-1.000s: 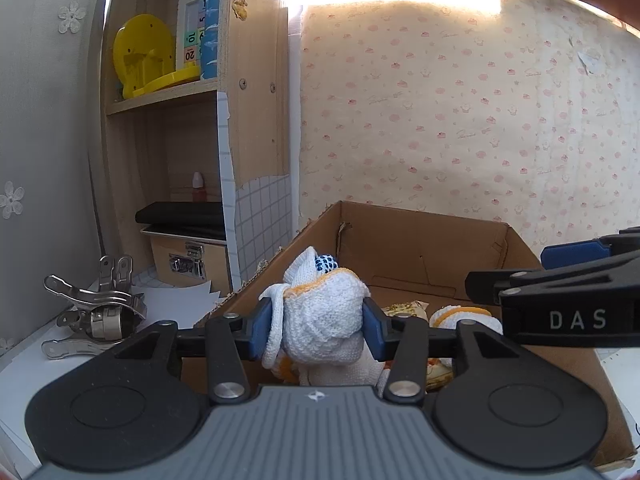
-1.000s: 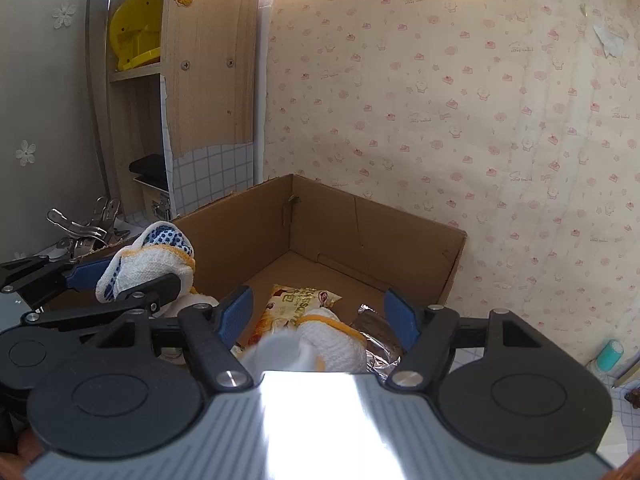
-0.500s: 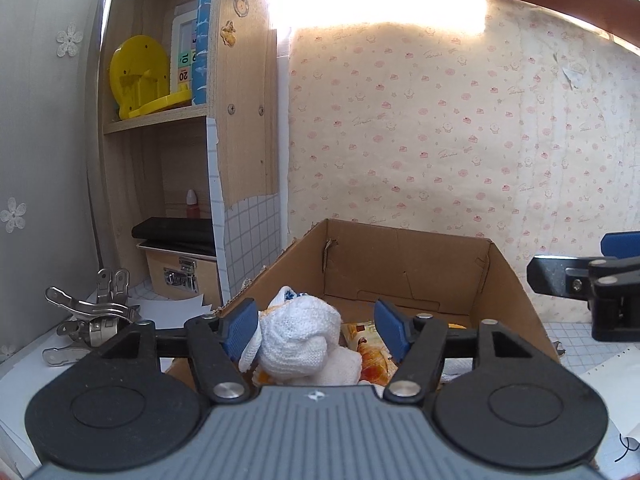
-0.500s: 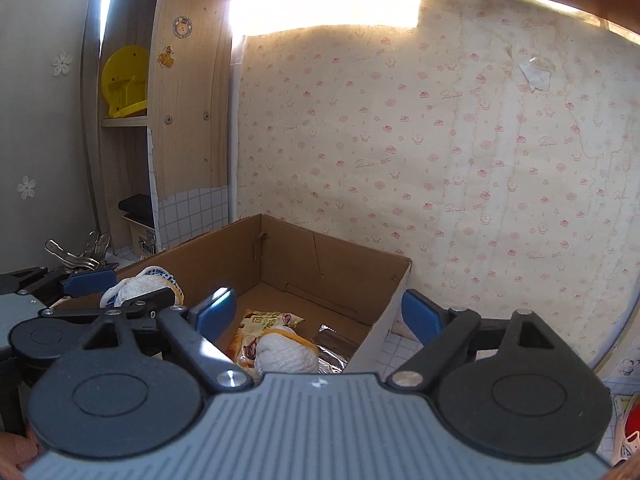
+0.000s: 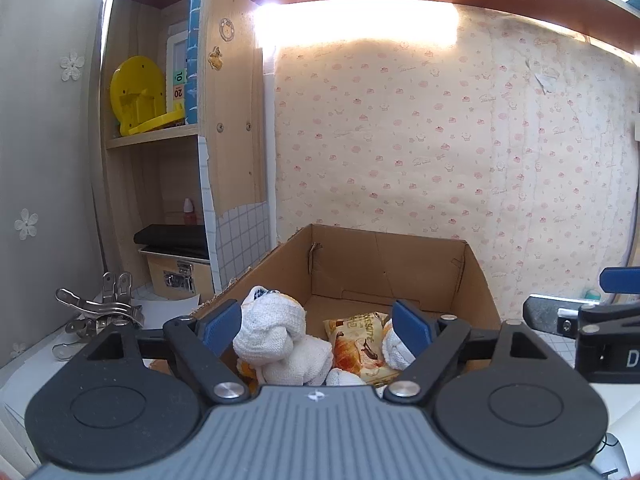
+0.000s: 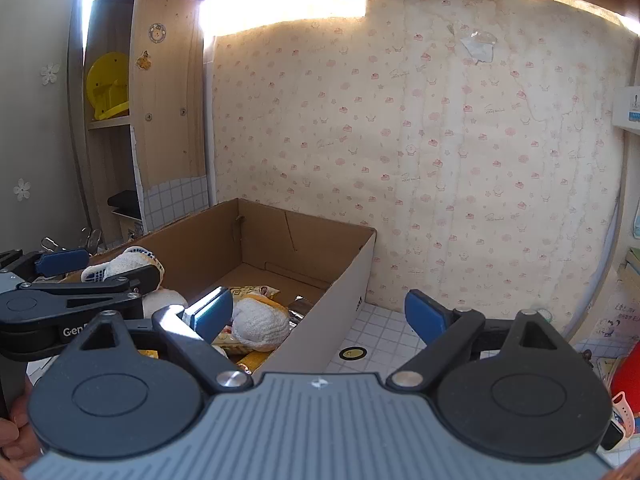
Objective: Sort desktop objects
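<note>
A cardboard box [image 5: 384, 264] [image 6: 348, 272] stands against the papered wall. It holds white knit gloves and a snack packet [image 5: 356, 340]. My left gripper [image 5: 316, 326] hangs over the box's near left corner and its jaws are opening. A rolled white glove [image 5: 276, 336] [image 6: 124, 262] lies loose between its blue pads, and neither pad presses on it. My right gripper [image 6: 318, 314] is further right, over the box's right wall, and its jaws are also opening with nothing between them. Another white glove [image 6: 260, 322] lies in the box beyond its left pad.
Metal clips [image 5: 100, 312] lie on the desk left of the box. The shelf unit behind holds a yellow disc [image 5: 138, 96], a black case [image 5: 172, 236] and a small bottle [image 5: 188, 216]. A round sticker [image 6: 352, 354] sits on the tiled desk; a red object [image 6: 628, 368] is at the right edge.
Both grippers opened and drew back from the box. The left let go of its rolled glove and the right let go of its glove; both gloves now rest in the box.
</note>
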